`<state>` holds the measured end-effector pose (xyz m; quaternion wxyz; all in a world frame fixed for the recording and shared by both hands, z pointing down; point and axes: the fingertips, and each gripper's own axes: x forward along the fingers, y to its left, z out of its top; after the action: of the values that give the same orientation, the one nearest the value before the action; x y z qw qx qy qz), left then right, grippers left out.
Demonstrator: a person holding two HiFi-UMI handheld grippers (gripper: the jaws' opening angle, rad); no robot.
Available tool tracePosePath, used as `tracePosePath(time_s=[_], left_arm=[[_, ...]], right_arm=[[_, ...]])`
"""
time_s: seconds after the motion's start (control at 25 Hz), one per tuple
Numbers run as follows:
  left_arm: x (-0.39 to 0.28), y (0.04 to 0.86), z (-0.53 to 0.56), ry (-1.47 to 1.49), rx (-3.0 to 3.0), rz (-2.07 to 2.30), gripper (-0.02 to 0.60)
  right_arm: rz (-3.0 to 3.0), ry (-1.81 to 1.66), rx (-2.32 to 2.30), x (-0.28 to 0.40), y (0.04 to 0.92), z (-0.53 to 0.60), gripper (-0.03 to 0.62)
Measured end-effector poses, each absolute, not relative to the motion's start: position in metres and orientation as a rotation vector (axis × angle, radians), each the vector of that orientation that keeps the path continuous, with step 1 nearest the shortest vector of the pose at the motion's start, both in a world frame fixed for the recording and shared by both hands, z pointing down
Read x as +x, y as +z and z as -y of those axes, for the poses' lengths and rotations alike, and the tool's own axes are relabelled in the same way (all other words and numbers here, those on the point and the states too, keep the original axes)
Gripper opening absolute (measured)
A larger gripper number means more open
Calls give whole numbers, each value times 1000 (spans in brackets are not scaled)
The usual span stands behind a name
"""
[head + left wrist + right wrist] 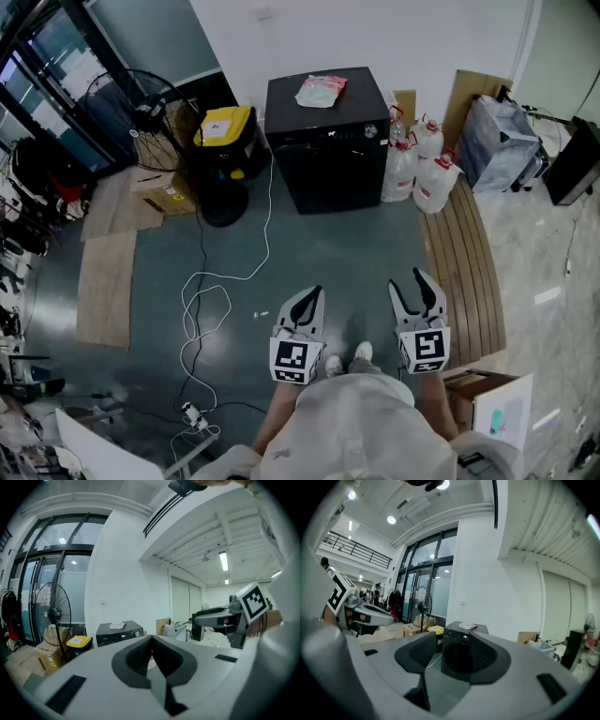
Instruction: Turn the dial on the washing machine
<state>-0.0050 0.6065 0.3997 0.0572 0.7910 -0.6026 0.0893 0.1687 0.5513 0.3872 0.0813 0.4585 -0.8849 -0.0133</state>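
The fan (141, 98) stands at 10 o'clock with a box (165, 192) in front of it. The yellow-lidded bin (223, 141) is at 11 o'clock, just beside the washer (328, 159). A white cable (202, 309) loops over the floor (309, 253) towards 7 o'clock.

My left claw (315, 292) hangs low at 6 o'clock, aimed at 12. Its own camera shows the pads run together to a point: clenched, empty, touching nothing.

The washer sits dead ahead at 12 o'clock, well apart from both claws, with its back to the white wall (394, 37) and its door side facing me. Its control strip (323, 134) runs left to right along the top of the front. The dial (371, 131) is a small pale knob at the right end of that strip. Its face is turned to me, so its axis lies along the 12-to-6 line. I cannot make out where it is set. A pink-and-white packet (321, 91) lies on top of the washer.

My right claw (405, 278) is near the left one, also aimed at 12. Its jaws stand a little apart, released. Through the gap its camera sees the washer far off, and nothing is held or touched.

Jugs (417, 169) crowd the washer's right side at 1 o'clock. A slatted bench (466, 267) runs from them towards 4 o'clock, and a bag (502, 141) sits at 2 o'clock.
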Motion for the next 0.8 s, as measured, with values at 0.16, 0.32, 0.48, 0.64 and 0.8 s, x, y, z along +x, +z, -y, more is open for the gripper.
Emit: tracePosePath(time_s=[0.16,0.32,0.48,0.64,0.8], left_arm=[[2,396,-588,274,2391,1837,14],[9,393,-573,270,2367,1876,14],[14,400,-561,274,2333,1899,14],[19,399,-544,281,2336,1908,14],[18,405,-524,278,2331,1916,14]], right_arm=[[2705,-14,1354,171,380,-534,239],[2719,-39,1283,170,384,-517,239],[2739,-30,1249,171,386,-501,239],[2756,-25,1223,170,387,-485,239],[2755,-25,1217,169,392,-464,238]])
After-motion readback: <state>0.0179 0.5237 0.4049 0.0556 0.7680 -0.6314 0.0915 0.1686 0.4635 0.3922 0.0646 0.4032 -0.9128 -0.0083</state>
